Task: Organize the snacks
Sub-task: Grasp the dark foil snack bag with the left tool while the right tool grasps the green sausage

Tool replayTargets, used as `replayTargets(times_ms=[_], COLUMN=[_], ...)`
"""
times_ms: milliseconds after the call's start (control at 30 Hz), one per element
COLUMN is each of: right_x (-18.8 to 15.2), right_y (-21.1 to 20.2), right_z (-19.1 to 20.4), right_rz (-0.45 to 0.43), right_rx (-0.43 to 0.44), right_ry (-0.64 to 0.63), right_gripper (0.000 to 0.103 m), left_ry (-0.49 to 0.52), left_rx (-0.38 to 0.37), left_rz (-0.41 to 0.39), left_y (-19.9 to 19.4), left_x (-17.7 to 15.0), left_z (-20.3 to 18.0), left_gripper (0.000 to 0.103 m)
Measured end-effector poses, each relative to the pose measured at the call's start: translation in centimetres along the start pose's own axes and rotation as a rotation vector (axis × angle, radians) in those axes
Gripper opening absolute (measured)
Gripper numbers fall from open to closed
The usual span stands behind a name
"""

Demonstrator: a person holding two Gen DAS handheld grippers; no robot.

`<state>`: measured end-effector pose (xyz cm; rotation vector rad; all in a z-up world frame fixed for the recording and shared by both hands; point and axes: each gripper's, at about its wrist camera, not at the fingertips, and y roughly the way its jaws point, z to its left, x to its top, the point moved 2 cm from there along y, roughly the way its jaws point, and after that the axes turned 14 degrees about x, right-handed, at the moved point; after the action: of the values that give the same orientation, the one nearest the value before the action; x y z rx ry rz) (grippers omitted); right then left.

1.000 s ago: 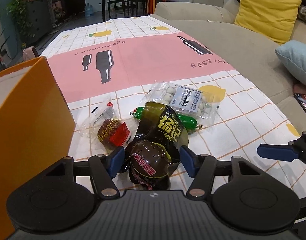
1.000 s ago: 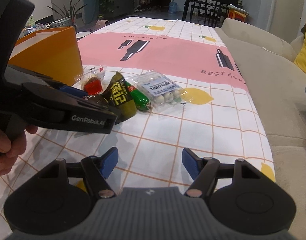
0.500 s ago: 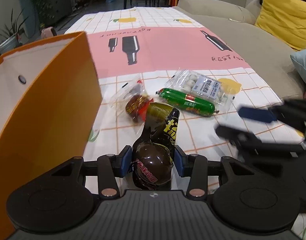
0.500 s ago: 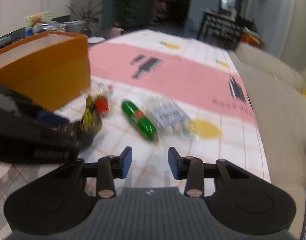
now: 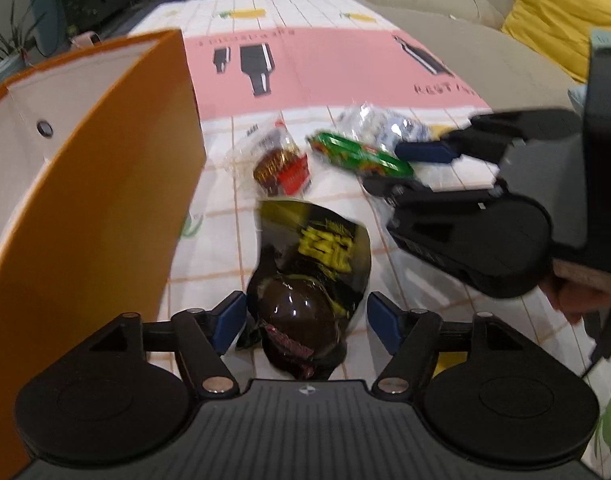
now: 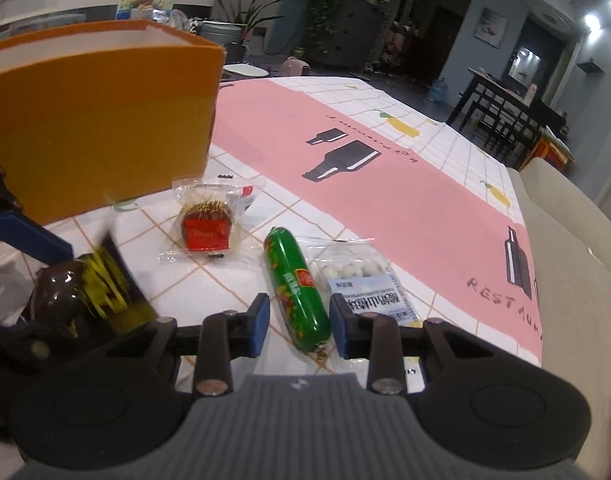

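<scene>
Left gripper (image 5: 305,318), jaws just reopened and spread, straddles the dark egg pouch (image 5: 311,280) without visibly pressing it; the pouch hangs blurred beside the orange box (image 5: 105,216), seemingly released. Right gripper (image 6: 299,326), jaws just narrowed, brackets the near end of the green sausage (image 6: 297,292) on the tablecloth (image 6: 405,208), pads apparently not yet touching. A red-labelled snack (image 6: 207,226) and white candy bag (image 6: 361,284) lie alongside, awaiting collection.
</scene>
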<state>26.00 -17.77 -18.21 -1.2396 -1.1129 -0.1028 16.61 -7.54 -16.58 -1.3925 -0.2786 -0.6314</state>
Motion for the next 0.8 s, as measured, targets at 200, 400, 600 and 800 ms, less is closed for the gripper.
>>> replayTargets(times_ms=[200,400,600,800], right_x=[0.5,0.4,-1.3,-3.1], right_y=[1.2,0.7,-2.0,-4.3], right_z=[0.4,0.7,1.3,1.6], right_rz=[0.015,0.032,0.062,0.104], right_rx=[0.025,0.025,0.024,0.007], right_ry=[-0.023,0.072,0.206,0.287], right_gripper=[0.020,0.019,0.019,0.019], left_ry=[-0.051,-0.021,0.045,0.052], left_rx=[-0.021,-0.026,-0.006,-0.022], left_rz=[-0.015,-0.072,-0.114,-0.134], left_y=[-0.2,-0.4,-0.1,0.1], left_x=[-0.7,-0.7,-1.1,-1.3], left_z=[0.5,-0.1,-1.1,-1.5], left_gripper=[0.078,0.080,0.081,0.068])
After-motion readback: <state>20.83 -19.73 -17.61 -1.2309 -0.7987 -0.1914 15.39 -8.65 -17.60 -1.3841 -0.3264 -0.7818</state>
